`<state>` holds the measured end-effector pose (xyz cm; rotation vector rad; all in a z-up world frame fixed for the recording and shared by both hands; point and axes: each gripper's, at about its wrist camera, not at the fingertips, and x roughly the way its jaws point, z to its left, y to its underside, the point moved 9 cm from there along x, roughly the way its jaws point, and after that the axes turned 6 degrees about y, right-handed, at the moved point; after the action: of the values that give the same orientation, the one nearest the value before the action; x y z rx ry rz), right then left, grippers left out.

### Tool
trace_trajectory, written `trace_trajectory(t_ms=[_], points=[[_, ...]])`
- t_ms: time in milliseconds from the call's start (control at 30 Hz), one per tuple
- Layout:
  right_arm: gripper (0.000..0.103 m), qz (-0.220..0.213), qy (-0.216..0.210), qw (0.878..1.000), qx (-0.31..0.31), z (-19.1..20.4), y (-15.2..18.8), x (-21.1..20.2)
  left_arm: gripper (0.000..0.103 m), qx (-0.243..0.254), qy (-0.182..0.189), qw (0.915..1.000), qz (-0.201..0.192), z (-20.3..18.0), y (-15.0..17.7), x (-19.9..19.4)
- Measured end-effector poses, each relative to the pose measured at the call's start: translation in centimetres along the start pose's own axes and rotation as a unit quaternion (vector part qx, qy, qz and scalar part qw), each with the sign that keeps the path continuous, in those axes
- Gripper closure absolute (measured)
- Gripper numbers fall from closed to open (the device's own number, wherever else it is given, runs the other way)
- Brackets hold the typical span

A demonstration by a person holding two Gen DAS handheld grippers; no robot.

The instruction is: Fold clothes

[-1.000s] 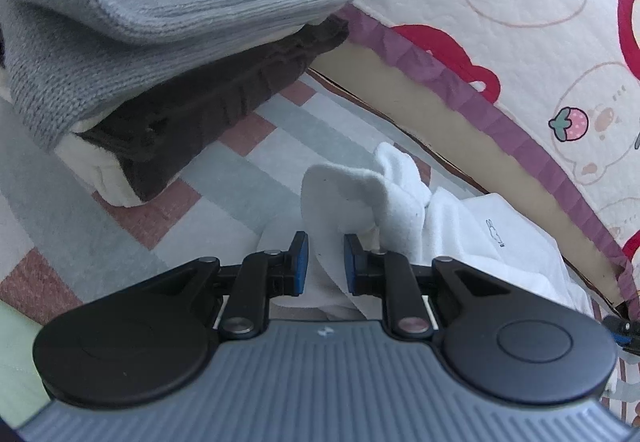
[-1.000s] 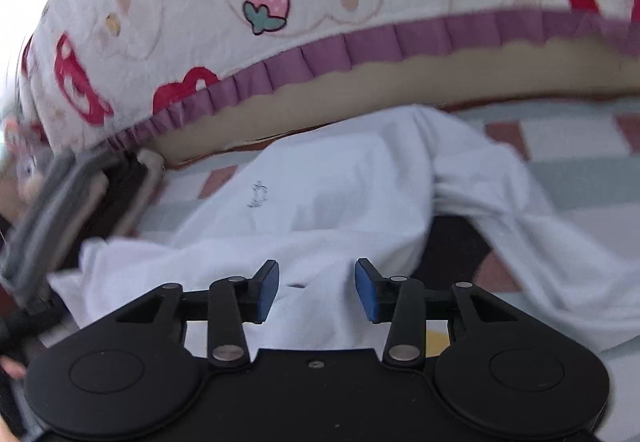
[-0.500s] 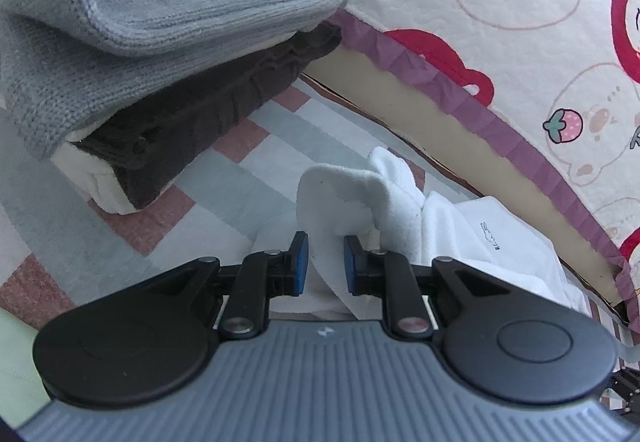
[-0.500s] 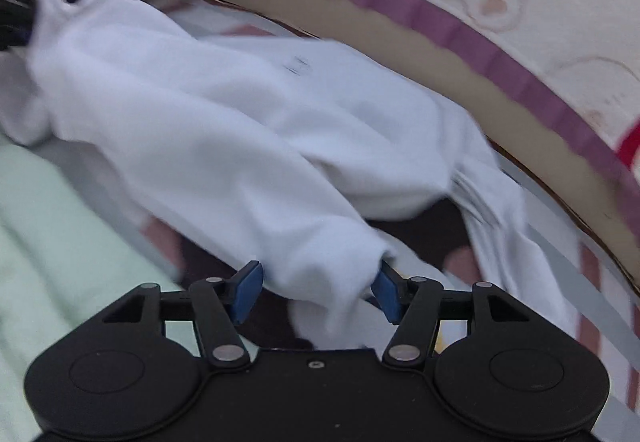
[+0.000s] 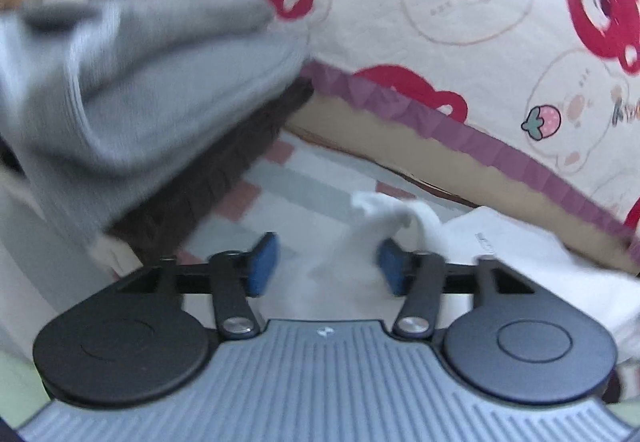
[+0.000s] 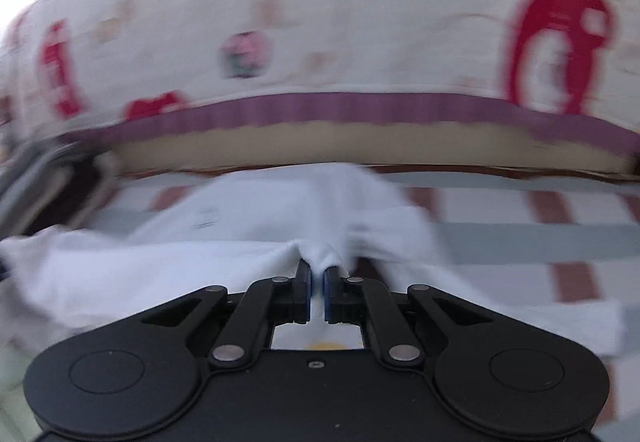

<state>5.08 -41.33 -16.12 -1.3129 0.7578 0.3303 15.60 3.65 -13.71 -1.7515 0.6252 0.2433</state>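
From the left wrist view there is one white garment, crumpled on one striped bed sheet with grey and reddish bands, and one stack of folded clothes at the left: a grey knit on top, a dark brown piece under it, a cream layer at the bottom. One quilt printed with red bears and one strawberry, edged in purple, rises behind. The left tool has its two blue pads spread wide apart; a raised tuft of the white garment stands between them, close against the right pad, and whether it touches is lost in blur. The tool points level, low over the sheet. From the right wrist view the same white garment lies spread across the striped sheet, just in front of the quilt's purple edge. The right tool has its two pads drawn together, clamped on one small pinch of the white cloth, which bunches up above the fingertips. This tool also sits low, pointing toward the quilt.
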Motion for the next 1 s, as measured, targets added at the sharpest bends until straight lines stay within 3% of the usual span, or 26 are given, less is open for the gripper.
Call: trace_trajectory(t_ms=[67, 233, 267, 367, 400, 433, 467, 567, 600, 667, 767, 1000], points=[[0.096, 0.004, 0.02, 1.0, 0.005, -1.2, 0.2, 0.3, 0.034, 0.023, 0.026, 0.9994, 0.003, -1.2, 0.2, -0.3], [0.096, 0.014, 0.02, 1.0, 0.017, -2.3, 0.8, 1.1, 0.034, 0.088, 0.098, 0.9905, 0.04, -5.2, 2.4, 0.3], [0.096, 0.014, 0.018, 1.0, 0.016, -2.2, 0.8, 1.2, 0.034, 0.118, 0.096, 0.9877, 0.036, -6.1, 2.9, 0.4], [0.096, 0.018, 0.013, 1.0, 0.014, -2.0, 0.6, 2.0, 0.034, 0.195, 0.042, 0.9799, -0.007, -7.8, 2.9, 1.4], [0.095, 0.021, 0.012, 1.0, 0.008, -1.8, 0.7, 2.2, 0.047, 0.204, 0.021, 0.9786, -0.016, -8.0, 2.6, 2.0], [0.095, 0.022, 0.011, 1.0, 0.0, -1.6, 1.0, 2.4, 0.087, 0.196, 0.013, 0.9804, -0.016, -7.8, 2.1, 2.3], [0.093, 0.024, 0.01, 1.0, -0.008, -1.4, 1.2, 2.5, 0.102, 0.181, 0.008, 0.9834, -0.013, -7.5, 1.6, 2.5], [0.086, 0.03, 0.008, 0.999, -0.033, -0.8, 1.8, 3.0, 0.102, 0.108, 0.015, 0.9933, -0.037, -5.7, -0.7, 1.5], [0.07, 0.033, 0.013, 0.998, -0.047, -0.3, 2.1, 3.2, 0.102, 0.086, 0.022, 0.9952, -0.041, -5.1, -1.3, 1.2], [0.056, 0.037, 0.028, 0.996, -0.081, 1.2, 2.7, 3.6, 0.102, 0.044, 0.038, 0.9974, -0.043, -3.9, -2.2, 0.9], [0.053, 0.026, 0.03, 0.989, -0.139, 4.5, 3.0, 3.5, 0.102, -0.022, 0.058, 0.9979, -0.021, -2.4, -2.2, 1.5], [0.048, -0.021, -0.056, 0.979, -0.194, 13.8, 1.6, 0.0, 0.102, -0.118, 0.07, 0.9904, 0.011, 0.3, -0.7, 1.5]])
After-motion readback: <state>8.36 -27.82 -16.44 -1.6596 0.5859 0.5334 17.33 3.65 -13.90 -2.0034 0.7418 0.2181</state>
